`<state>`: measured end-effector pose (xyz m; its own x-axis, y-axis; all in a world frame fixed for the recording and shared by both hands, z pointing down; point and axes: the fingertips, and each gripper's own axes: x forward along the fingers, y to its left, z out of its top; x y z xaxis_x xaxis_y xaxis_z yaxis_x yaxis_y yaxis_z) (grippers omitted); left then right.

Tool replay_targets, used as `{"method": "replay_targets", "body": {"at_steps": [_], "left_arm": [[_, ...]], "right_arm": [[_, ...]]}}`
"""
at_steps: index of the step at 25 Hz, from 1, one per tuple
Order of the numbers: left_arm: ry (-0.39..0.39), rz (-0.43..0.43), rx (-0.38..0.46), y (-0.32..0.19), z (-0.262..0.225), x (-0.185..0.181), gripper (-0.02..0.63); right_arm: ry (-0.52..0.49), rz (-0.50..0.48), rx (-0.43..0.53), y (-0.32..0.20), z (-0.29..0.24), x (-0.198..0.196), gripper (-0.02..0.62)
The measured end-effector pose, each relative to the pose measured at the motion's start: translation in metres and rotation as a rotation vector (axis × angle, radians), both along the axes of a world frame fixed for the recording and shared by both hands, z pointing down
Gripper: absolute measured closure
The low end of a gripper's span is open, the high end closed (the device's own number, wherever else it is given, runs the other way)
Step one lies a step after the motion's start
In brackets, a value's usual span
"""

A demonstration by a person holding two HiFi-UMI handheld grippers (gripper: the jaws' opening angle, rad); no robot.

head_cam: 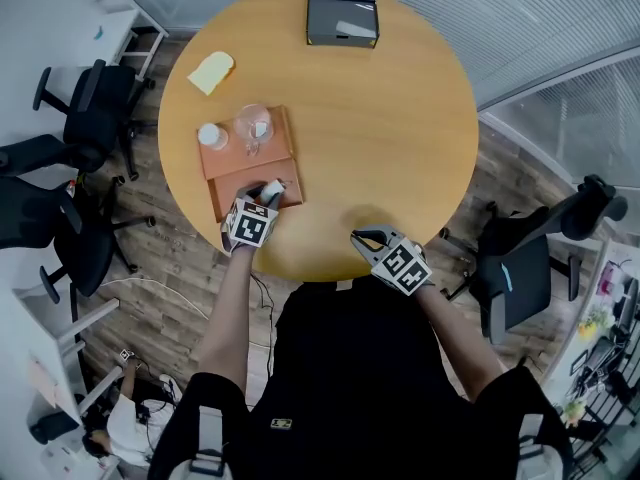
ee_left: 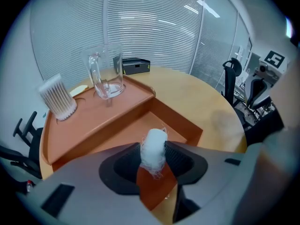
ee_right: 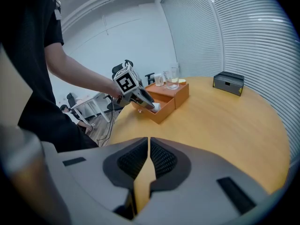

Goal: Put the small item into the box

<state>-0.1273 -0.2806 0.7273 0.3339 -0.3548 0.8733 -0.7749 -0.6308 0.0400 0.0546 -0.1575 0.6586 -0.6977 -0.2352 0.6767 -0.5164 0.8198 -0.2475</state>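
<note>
Nearest, the fingers of our left gripper (ee_left: 154, 150) pinch one white cotton wad (ee_left: 154, 142) over the lower compartment of the orange box (ee_left: 174, 119). Our right gripper (ee_right: 148, 144), fingers closed together, holds nothing. Beyond stand one glass jug (ee_left: 107, 76), one cotton-swab tub (ee_left: 58, 100) and one black case (head_cam: 342, 10).

The head camera looks steeply down over the table (head_cam: 400, 148). Each gripper camera sits close behind its jaws, facing forward. All three views share the orange tray (head_cam: 278, 153) under the left gripper (head_cam: 272, 190).
</note>
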Motion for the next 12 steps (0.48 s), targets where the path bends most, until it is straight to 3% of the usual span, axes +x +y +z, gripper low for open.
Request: {"method": "replay_targets", "body": {"at_steps": [9, 12], "left_arm": [[0.012, 0.036, -0.008, -0.0023, 0.0038, 0.0017, 0.429], [0.036, 0.015, -0.026, -0.0017, 0.0063, 0.0037, 0.395]], "right_arm": [[0.000, 0.003, -0.005, -0.0026, 0.0021, -0.0012, 0.583], [0.001, 0.004, -0.004, -0.0018, 0.0019, -0.0005, 0.583]]}}
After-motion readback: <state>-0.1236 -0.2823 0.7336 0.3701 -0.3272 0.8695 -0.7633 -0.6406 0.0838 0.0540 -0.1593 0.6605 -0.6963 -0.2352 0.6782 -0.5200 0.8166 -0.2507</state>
